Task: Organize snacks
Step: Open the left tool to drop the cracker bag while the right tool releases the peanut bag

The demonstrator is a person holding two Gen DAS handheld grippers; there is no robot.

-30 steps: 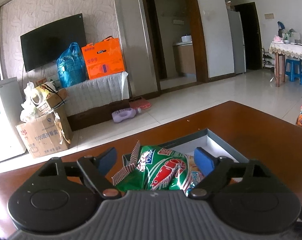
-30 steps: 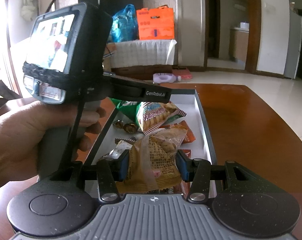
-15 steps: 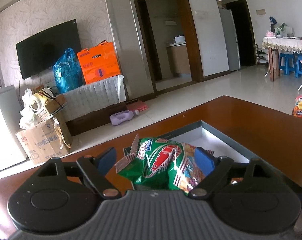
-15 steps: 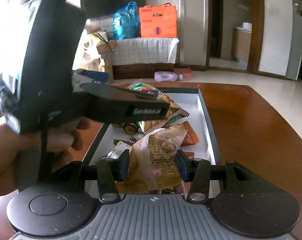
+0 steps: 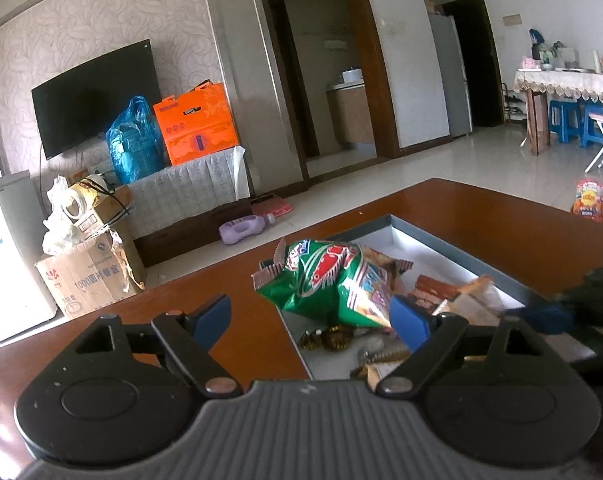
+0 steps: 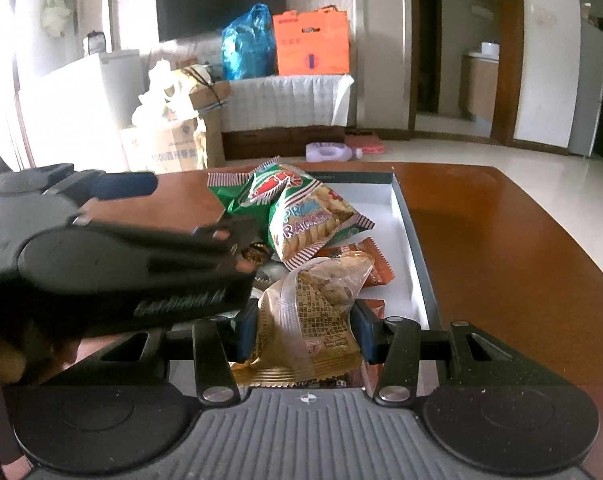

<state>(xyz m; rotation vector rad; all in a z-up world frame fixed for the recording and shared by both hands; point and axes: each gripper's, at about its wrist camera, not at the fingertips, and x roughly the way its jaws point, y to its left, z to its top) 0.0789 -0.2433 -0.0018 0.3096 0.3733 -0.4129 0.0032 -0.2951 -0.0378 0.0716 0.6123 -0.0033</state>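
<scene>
An open grey box with a white inside (image 5: 441,240) (image 6: 415,248) lies on the brown table and holds several snack packs. A green prawn cracker bag (image 5: 333,280) (image 6: 297,208) rests in its far left corner, partly over the rim. My left gripper (image 5: 310,322) (image 6: 205,204) is open at the box's left edge. The bag lies just ahead of its fingers, and only the right pad overlaps the bag's corner. My right gripper (image 6: 305,336) is shut on a clear bag of golden biscuits (image 6: 321,308) at the near end of the box.
Orange wrappers (image 6: 375,264) and gold-foil candies (image 5: 329,338) lie in the box. Another snack pack (image 5: 589,200) sits at the table's far right. Bare table (image 6: 501,240) stretches right of the box. A hand (image 6: 5,356) holds the left gripper.
The left gripper has slid left and back from the green bag, which stays in the box. It no longer blocks the right wrist view. The right gripper keeps still with its bag.
</scene>
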